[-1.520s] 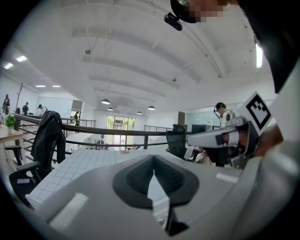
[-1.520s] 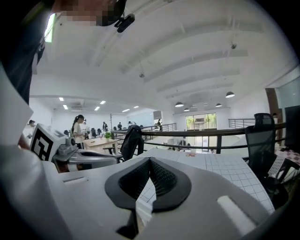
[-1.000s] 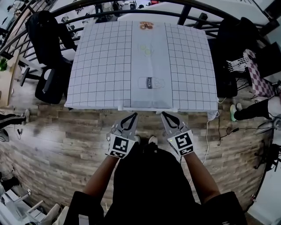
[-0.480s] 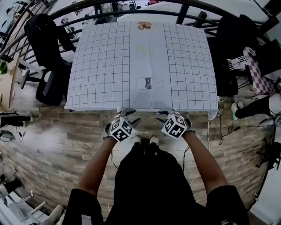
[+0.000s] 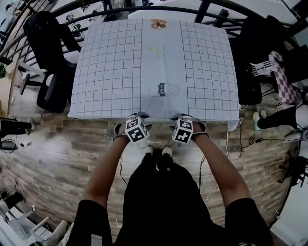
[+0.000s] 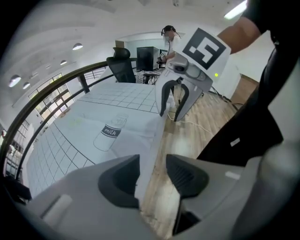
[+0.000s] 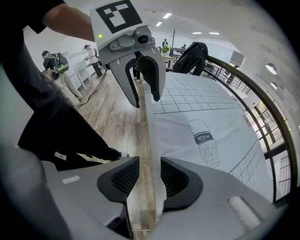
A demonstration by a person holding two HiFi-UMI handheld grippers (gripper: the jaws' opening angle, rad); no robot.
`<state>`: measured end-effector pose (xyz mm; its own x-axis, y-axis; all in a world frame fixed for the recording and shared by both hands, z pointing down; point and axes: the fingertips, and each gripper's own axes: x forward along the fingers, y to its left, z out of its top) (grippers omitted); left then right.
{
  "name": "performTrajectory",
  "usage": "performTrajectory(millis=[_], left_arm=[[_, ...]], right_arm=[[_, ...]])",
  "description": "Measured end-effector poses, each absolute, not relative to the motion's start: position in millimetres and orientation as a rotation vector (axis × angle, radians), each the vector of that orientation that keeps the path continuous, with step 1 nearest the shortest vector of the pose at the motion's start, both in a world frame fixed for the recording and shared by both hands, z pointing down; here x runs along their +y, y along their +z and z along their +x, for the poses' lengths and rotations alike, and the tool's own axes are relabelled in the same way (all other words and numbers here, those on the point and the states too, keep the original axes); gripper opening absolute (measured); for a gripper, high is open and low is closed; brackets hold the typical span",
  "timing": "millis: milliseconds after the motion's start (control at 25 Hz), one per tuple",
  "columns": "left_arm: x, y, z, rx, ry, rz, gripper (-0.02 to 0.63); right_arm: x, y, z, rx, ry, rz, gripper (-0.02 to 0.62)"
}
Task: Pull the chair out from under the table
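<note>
A table [image 5: 110, 72] under a white grid cloth fills the middle of the head view. My left gripper [image 5: 136, 116] and right gripper [image 5: 183, 116] point steeply down at its near edge, side by side. In the left gripper view the cloth's hanging edge [image 6: 151, 140] runs between my left gripper's [image 6: 152, 176] jaws, which are opening with a gap showing. In the right gripper view the same edge [image 7: 149, 136] passes between my right gripper's [image 7: 150, 176] opening jaws. A black office chair [image 5: 50, 91] stands at the table's left side. No chair shows under the near edge.
A second dark chair [image 5: 252, 57] stands at the table's right side. A curved black railing [image 5: 144, 10] runs behind the table. A white cable [image 5: 226, 144] trails over the wood floor at the right. A seated person's leg [image 5: 274, 120] reaches in from the right.
Both grippers have dropped from in front of my body to the table's near edge and tipped downward. Their jaws, shut a second ago, now stand apart.
</note>
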<state>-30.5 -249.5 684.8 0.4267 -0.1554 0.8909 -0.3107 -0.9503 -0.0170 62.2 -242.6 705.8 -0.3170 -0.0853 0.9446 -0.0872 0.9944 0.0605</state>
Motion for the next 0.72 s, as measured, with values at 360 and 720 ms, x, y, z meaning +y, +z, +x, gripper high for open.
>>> performTrajectory(millis=[360,720], left_arm=[[-255.2,711.3,-26.5,-0.231,1.701,2.458,0.183],[-246.8,748.4,-20.9,-0.083,1.784,2.391,0.178]], right_arm=[[-254.3,720.8,55.0,-1.816,-0.089,0.039,0.137],[-248.6,758.1,53.8,-1.754,-0.031,-0.006,0.139]])
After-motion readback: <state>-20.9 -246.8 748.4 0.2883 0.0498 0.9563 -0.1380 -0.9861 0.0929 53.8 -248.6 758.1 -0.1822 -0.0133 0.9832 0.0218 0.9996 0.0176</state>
